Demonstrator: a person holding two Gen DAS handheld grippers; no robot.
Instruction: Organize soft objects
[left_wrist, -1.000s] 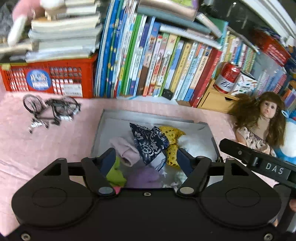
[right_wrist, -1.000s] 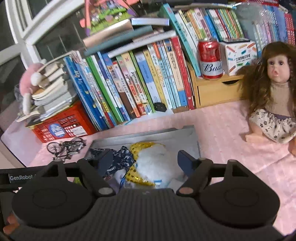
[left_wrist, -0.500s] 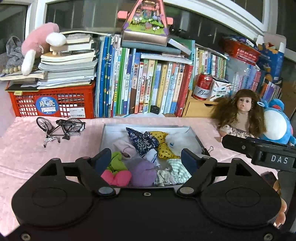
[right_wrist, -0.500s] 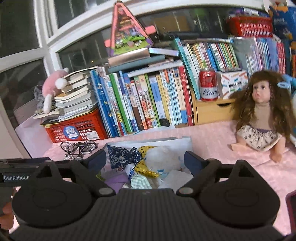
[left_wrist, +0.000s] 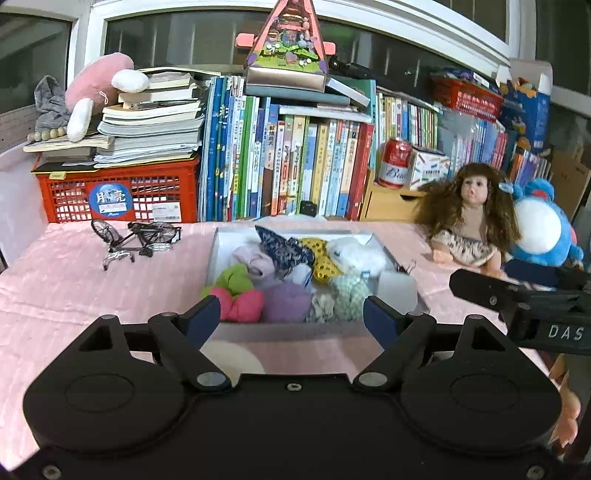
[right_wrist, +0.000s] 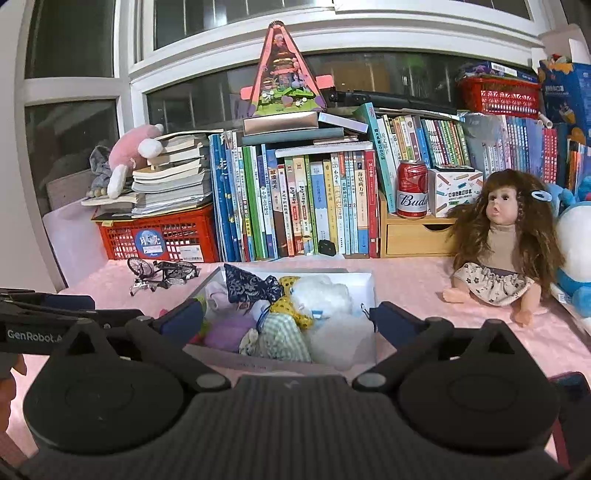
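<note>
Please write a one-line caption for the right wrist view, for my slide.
Right gripper opening, empty, above a white box full of soft items on a pink tablecloth, doll at right.

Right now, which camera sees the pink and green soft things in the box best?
The left wrist view. There the pink bundle and green bundle lie in plain sight at the box's near left corner. In the right wrist view a finger of the right tongs hides them almost entirely; only slivers peek out.
</note>
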